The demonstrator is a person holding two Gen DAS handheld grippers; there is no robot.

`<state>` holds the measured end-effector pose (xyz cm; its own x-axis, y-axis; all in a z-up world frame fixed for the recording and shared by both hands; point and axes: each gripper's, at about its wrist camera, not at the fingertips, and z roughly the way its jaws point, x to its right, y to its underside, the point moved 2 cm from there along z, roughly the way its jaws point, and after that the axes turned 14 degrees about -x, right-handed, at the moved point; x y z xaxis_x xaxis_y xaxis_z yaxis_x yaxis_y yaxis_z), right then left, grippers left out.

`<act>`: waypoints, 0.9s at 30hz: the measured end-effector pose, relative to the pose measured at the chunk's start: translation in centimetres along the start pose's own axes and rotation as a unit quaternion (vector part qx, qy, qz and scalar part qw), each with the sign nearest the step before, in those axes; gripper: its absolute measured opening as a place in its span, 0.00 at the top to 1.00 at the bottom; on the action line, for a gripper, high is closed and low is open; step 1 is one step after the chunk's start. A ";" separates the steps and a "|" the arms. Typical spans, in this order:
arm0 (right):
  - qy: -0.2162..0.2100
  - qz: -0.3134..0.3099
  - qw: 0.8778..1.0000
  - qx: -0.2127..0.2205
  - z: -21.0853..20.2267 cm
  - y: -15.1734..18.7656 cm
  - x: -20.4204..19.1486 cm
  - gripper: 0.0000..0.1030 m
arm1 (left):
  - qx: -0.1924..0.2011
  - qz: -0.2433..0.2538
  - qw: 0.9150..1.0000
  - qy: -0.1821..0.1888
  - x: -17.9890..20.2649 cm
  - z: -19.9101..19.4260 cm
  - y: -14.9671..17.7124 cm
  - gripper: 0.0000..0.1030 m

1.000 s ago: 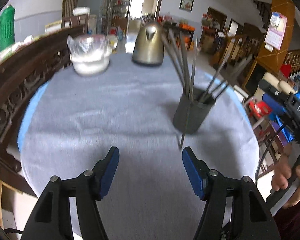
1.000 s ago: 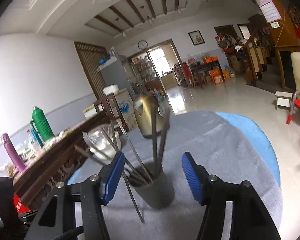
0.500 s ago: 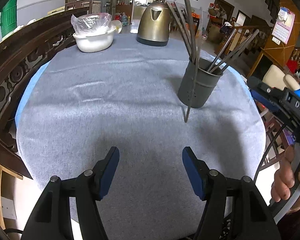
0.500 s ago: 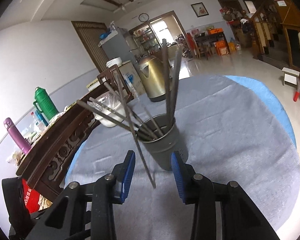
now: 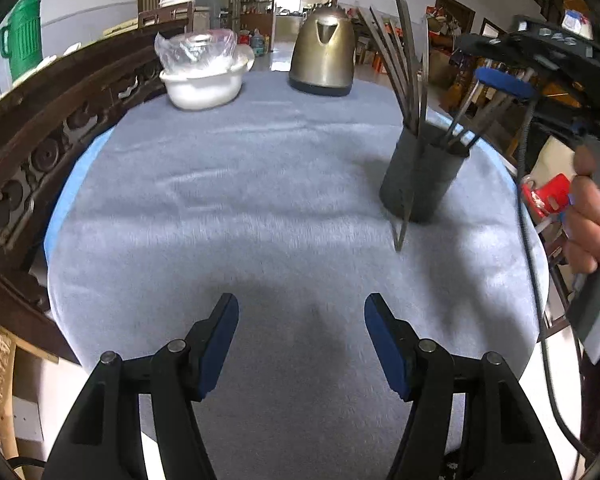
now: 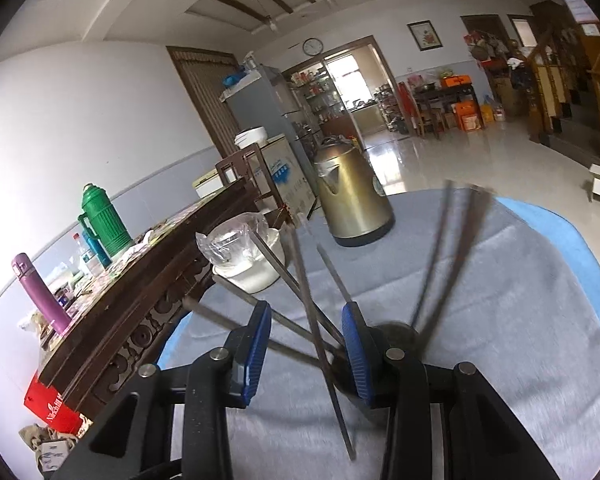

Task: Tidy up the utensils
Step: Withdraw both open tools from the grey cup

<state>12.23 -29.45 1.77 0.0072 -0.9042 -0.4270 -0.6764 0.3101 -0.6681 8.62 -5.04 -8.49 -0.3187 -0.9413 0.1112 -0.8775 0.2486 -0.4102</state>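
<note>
The right gripper (image 6: 306,346), jaws half apart and seemingly gripping nothing, frames a loose chopstick (image 6: 320,332) leaning steeply against the dark holder (image 5: 420,180) just ahead, while the wide-open left gripper (image 5: 300,344) hangs well back.

Black claw (image 5: 301,340) arms, blue pads (image 5: 219,344), silver pivot screws.
</note>
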 end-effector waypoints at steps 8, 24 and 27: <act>-0.030 0.029 0.999 -0.028 3.2 -2.8 0.6 0.62 | 0.039 0.022 0.996 0.071 -0.2 0.8 -4.4 0.35; -0.027 0.037 0.998 -0.041 3.9 -3.5 2.1 0.93 | 0.011 0.094 0.985 0.142 3.7 5.9 -8.5 0.35; -0.027 0.031 0.999 -0.036 3.4 -3.5 1.9 0.94 | 0.013 0.101 0.984 0.147 4.5 6.5 -9.0 0.35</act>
<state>17.13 -31.30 1.24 0.0025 -0.8663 -0.4994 -0.7273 0.3412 -0.5955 17.39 -13.02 -10.18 -0.5792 -0.7655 0.2802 -0.7771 0.4146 -0.4736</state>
